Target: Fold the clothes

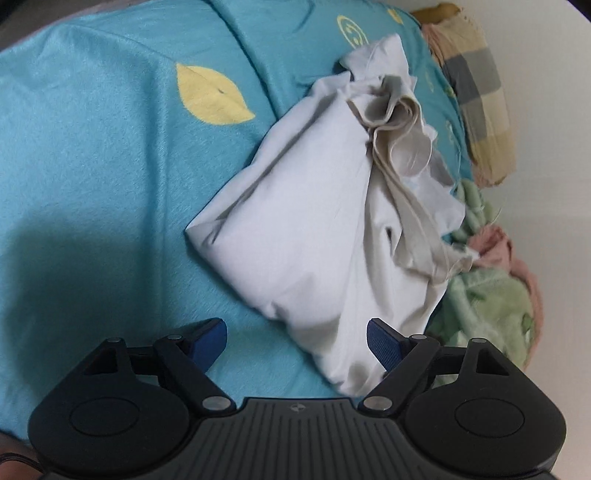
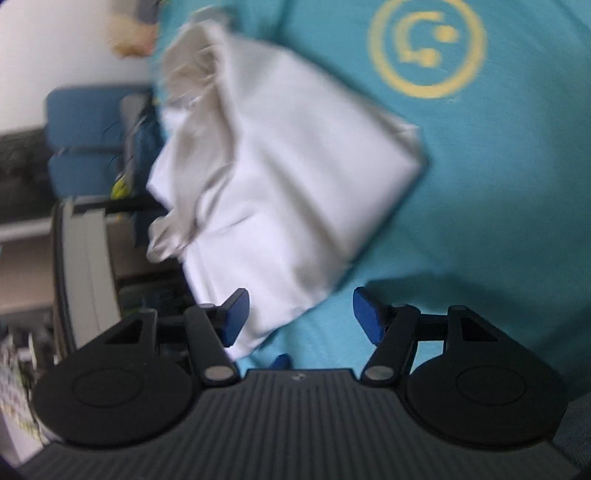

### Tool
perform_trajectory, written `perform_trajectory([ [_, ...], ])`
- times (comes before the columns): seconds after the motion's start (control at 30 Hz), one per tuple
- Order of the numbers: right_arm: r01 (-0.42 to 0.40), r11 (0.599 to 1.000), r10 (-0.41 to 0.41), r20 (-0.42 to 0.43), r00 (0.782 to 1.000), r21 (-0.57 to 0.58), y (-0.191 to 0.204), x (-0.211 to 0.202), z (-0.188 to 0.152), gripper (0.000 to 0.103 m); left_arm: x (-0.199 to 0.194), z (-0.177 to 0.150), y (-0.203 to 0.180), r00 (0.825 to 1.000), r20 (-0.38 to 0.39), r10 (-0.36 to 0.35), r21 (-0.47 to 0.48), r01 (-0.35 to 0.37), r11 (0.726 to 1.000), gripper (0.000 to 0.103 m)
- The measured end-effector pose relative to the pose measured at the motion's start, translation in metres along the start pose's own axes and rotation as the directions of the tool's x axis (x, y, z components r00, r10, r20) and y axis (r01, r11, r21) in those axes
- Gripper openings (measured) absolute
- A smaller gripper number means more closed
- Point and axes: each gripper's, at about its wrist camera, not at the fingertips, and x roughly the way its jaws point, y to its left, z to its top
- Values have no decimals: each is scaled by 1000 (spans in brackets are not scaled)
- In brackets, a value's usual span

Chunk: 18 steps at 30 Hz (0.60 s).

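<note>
Left claw point(image 1: 297, 341) agape | right claw point(image 2: 299, 317) agape | white garment point(image 1: 317, 236) near bedsheet point(image 1: 92, 166) edge

I can read no words or numbers anywhere; the only sign is a yellow smiley face point(image 2: 426, 46) printed on the teal bedsheet point(image 2: 498, 192), far right in my right view, and again point(image 1: 351, 30) at the far edge in my left view
</note>
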Motion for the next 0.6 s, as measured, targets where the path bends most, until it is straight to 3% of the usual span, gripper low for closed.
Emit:
perform_trajectory([
  [0.07, 3, 999, -5, 46, 999, 41, -6, -3, 2, 64, 1, 3, 1, 1000, 25, -8, -19, 8, 1000, 70],
  [0.23, 30, 999, -33, 196, 980, 21, -1, -11, 12, 61, 1, 9, 3, 996, 85, 9, -36, -6, 999, 45],
  [0.3, 52, 999, -53, 232, 971, 11, 1, -11, 13, 51, 0, 9, 1, 994, 106, 30, -21, -28, 999, 35],
  [0.37, 76, 997, -72, 250, 966, -8, 2, -11, 12, 24, -2, 9, -1, 992, 123, 38, -10, -37, 999, 27],
  [0.4, 88, 996, -79, 259, 963, -22, 2, -12, 12, 20, -3, 9, -2, 991, 131, 41, -4, -40, 999, 22],
  [0.6, 13, 990, 31, 312, 950, -138, 17, -34, 9, 12, -34, 5, -25, 979, 205, -24, 55, 13, 998, 11],
])
